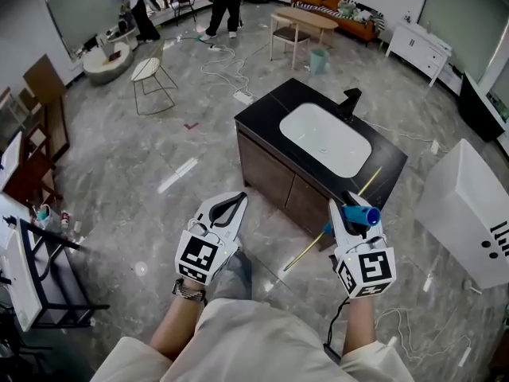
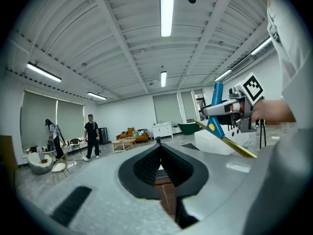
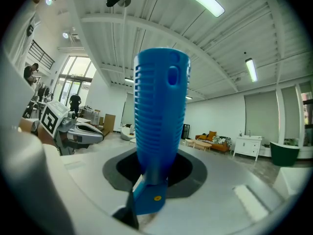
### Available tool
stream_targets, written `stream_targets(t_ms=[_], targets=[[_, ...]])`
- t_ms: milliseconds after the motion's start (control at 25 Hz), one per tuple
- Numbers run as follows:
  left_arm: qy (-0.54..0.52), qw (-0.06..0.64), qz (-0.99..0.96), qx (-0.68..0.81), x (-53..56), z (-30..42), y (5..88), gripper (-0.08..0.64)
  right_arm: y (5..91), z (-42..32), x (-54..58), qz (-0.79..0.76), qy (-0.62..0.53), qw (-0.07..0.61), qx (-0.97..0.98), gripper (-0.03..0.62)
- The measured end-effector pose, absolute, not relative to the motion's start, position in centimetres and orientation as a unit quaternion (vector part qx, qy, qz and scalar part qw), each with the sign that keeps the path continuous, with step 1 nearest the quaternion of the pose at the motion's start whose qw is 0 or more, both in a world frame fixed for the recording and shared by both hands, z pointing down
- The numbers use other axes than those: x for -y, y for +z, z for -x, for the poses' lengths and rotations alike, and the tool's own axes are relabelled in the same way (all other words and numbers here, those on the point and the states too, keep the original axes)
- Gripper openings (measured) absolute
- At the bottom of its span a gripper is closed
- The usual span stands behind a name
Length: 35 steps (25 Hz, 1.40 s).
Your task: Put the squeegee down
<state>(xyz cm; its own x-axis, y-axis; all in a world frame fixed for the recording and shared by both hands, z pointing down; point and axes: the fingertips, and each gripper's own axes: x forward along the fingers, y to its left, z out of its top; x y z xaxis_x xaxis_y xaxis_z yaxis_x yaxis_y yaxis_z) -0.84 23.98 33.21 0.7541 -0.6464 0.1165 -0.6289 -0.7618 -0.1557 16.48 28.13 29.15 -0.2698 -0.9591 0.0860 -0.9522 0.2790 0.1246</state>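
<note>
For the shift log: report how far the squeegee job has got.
Done: nothing yet; the squeegee rests on no surface. In hand: the right gripper is clamped on its blue handle, in the air near the black counter; the left gripper is shut, empty. Left: lower it onto a surface, probably that counter, and release.

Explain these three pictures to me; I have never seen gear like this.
There is no robot here. A person holds a hand-worked two-jaw gripper in each hand. The head view looks down from a camera on the person's head. The other two views come from cameras riding on each gripper. The left gripper has its jaw tips together with nothing between them. The right gripper clamps a blue-handled squeegee. In front stands a black-topped cabinet with a white basin and a black faucet.
</note>
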Motion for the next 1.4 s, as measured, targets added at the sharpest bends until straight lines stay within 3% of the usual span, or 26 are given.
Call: stream_targets(t_ms=[760,1400], targets=[[-0.092,0.058,0.949,-0.297,-1.3,-1.4,32.7,-0.002,28.4,-17.8,-8.3,-0.628,-0.033,0.074,0.774,0.109],[-0.099,0.033,0.954,-0.280,8.0,-0.2,34.3,-0.002,30.8,-15.4,1.0,-0.628,0.004,0.092,0.773,0.110]])
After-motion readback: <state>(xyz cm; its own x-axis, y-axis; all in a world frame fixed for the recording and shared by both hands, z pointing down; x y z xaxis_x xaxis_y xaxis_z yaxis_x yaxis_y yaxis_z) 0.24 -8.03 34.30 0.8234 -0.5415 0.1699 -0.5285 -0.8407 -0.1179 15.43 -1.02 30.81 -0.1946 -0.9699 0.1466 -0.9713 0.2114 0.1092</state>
